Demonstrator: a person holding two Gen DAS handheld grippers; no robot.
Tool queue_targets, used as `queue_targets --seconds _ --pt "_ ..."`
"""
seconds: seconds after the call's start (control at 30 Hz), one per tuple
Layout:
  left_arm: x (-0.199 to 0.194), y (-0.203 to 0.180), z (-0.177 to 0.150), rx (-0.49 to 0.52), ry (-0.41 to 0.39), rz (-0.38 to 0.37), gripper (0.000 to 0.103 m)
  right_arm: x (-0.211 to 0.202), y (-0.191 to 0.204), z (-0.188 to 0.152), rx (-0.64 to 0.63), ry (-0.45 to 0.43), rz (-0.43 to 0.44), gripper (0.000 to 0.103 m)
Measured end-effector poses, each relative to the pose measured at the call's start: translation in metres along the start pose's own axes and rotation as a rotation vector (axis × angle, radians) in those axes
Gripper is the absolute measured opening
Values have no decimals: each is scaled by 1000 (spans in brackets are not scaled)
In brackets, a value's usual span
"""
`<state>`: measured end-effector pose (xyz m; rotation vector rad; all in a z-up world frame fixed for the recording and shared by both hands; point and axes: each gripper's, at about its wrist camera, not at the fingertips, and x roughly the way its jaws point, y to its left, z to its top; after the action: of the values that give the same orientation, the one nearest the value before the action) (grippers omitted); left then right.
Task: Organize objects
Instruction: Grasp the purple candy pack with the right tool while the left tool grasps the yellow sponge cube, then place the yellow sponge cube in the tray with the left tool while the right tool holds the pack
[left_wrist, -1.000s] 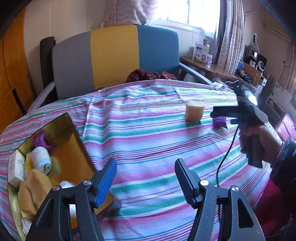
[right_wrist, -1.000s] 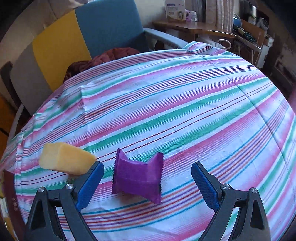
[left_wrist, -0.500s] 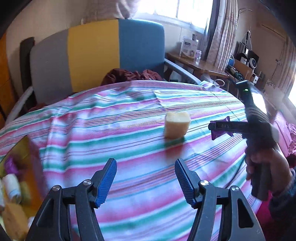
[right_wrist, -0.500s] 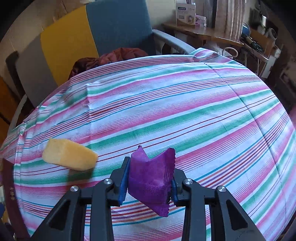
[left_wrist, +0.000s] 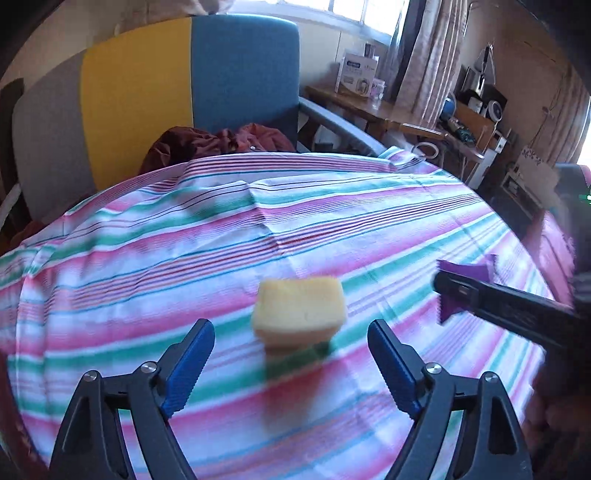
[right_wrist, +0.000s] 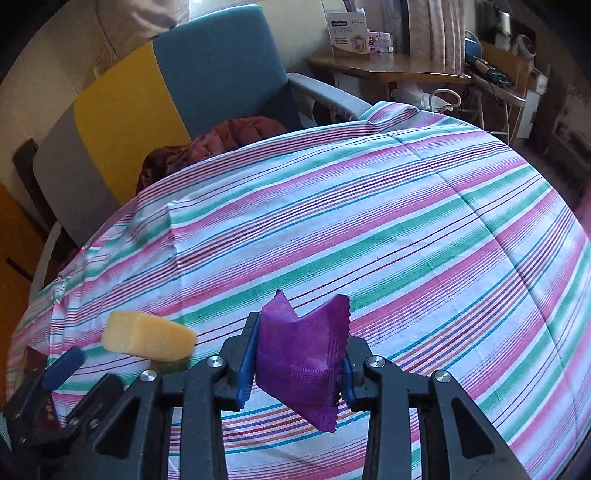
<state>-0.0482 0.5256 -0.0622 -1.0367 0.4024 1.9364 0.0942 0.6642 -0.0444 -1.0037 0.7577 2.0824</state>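
Right gripper (right_wrist: 297, 369) clenched on the purple packet (right_wrist: 303, 363), lifted clear of the striped tablecloth (right_wrist: 406, 240) for carrying; left gripper (left_wrist: 291, 363) spread wide, framing the yellow sponge block (left_wrist: 300, 312) on the cloth, apparently for pickup.

A table draped in a striped cloth (left_wrist: 295, 229) of pink, green and white carries one yellow sponge block (left_wrist: 299, 314), lying toward six o'clock in the left wrist view.
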Motion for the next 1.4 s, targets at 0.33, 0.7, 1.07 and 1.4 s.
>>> queue_targets --seconds 0.33,0.7,1.07,1.4 --pt "-2 3 -5 15 -40 11 53 9 9 -2 -60 16 37 37" --pt "-110 46 -77 -23 -153 174 53 13 77 -38 -310 80 252 37" --pt "-179 80 -130 -111 -198 267 53 17 124 -85 -492 128 309 37" --pt "-207 101 -149 -159 -222 302 53 27 126 -95 -514 141 278 37"
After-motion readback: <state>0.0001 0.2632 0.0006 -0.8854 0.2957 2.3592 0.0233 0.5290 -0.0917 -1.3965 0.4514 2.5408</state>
